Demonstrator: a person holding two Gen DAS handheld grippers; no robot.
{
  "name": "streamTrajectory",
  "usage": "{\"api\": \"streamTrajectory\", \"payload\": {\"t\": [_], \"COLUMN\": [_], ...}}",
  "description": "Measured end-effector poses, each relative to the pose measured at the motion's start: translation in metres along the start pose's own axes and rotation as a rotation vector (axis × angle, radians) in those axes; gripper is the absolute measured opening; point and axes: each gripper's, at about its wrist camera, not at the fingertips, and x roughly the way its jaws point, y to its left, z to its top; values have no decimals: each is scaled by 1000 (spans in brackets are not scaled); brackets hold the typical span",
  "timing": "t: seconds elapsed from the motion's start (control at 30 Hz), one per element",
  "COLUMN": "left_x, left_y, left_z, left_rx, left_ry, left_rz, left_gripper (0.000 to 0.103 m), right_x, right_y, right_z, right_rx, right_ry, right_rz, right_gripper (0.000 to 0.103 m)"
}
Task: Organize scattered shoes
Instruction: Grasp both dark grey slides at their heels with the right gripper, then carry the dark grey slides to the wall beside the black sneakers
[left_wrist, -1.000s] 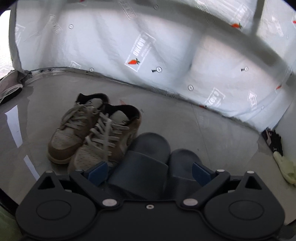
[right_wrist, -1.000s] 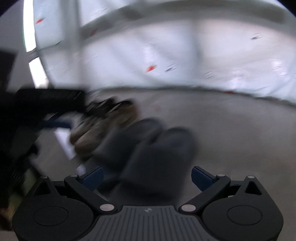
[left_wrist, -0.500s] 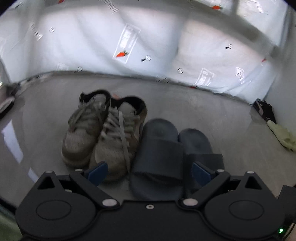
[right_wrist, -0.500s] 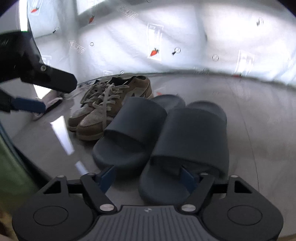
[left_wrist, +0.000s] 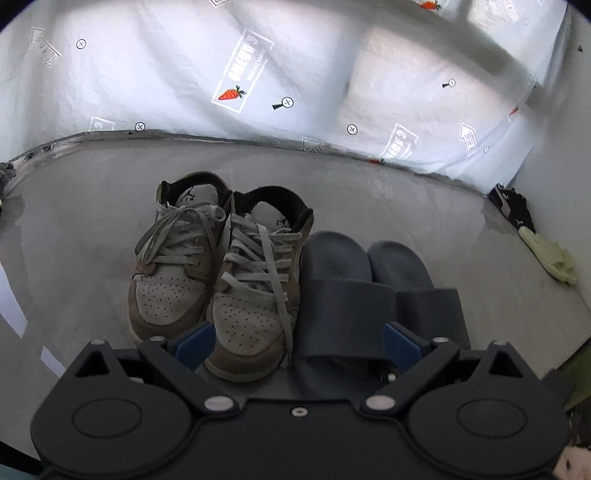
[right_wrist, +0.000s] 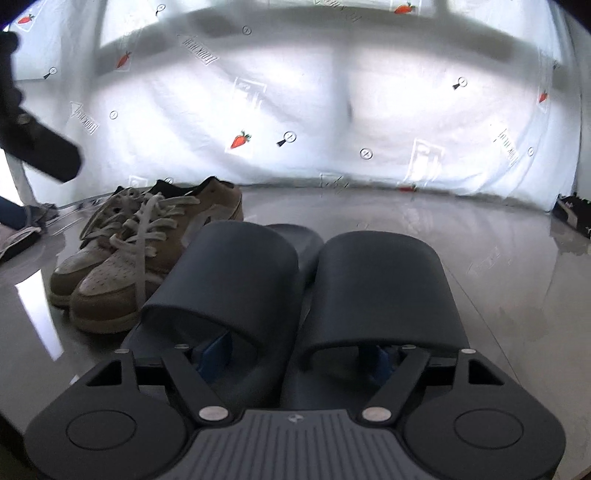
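The right gripper (right_wrist: 291, 354) has its jaws spread, one finger under each strap of the slides (right_wrist: 295, 288), gripping nothing. The left gripper (left_wrist: 295, 341) hovers wide open, empty. Slides sit touching the sneakers (left_wrist: 221, 266) — pairs look aligned; next move, likely, is backing out cleanly.

White printed sheet (left_wrist: 295, 74) behind glossy grey floor (left_wrist: 406, 206); pale glove (left_wrist: 550, 254).

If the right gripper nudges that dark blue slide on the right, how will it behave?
The right slide looks like moulded foam, so probably light and apt to skid on the glossy floor. Its broad flat sole should resist tipping. The arched strap may flex if the right gripper presses it.
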Motion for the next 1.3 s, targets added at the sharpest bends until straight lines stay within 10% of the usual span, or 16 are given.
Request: {"api": "streamTrajectory", "payload": {"t": [0.4,0.9,1.3], "left_x": [0,28,78], "left_y": [7,-18,-112], "left_z": [16,60,98], "left_rx": [-7,-78,-45], "left_ry": [-51,-147,-193], "left_rz": [-46,-197,-269], "left_gripper": [98,98,98], "right_x": [-4,-41,-50], "right_y": [3,-32,-158], "right_z": [23,91,105], "right_rx": [-98,-92,7], "right_ry": [-35,-68,-71], "right_rz": [7,-106,-349], "right_gripper": [30,32,36]}}
